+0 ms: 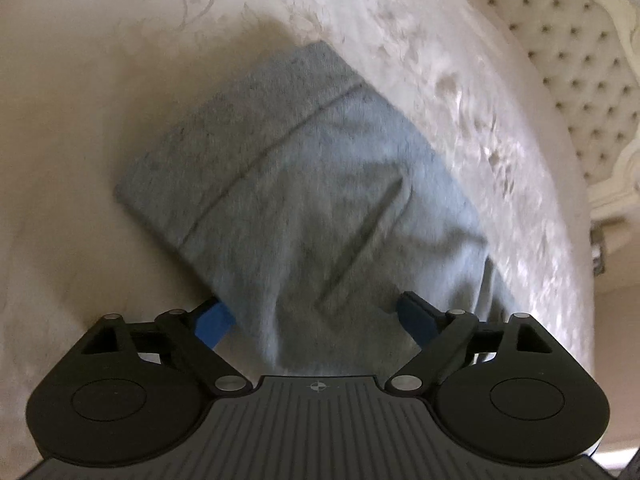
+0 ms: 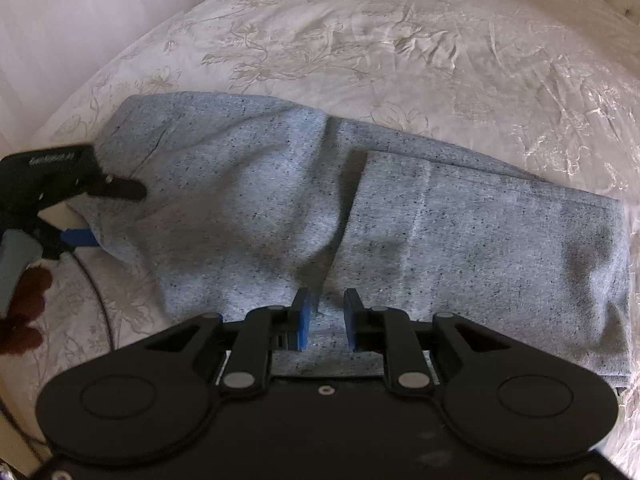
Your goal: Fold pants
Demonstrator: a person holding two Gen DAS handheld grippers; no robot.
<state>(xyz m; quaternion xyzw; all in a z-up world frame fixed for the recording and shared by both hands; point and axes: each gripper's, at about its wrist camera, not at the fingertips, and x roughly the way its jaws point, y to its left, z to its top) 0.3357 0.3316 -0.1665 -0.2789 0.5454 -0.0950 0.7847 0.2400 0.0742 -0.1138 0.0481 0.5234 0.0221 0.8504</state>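
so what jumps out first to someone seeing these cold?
The grey speckled sweatpants, partly folded, sprawl across the floral cream bedspread and fill the middle of both views. The left gripper, fingers spread wide, has the cloth bunched between them. The right gripper sits at the near edge with a ridge of fabric between its blue fingers.

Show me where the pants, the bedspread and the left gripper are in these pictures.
pants (image 2: 460,240): right wrist view, on the flat folded-over layer.
bedspread (image 2: 360,40): right wrist view, on bare floral fabric beyond the pants.
left gripper (image 1: 316,312): left wrist view, midway between its spread fingertips, over grey fabric.
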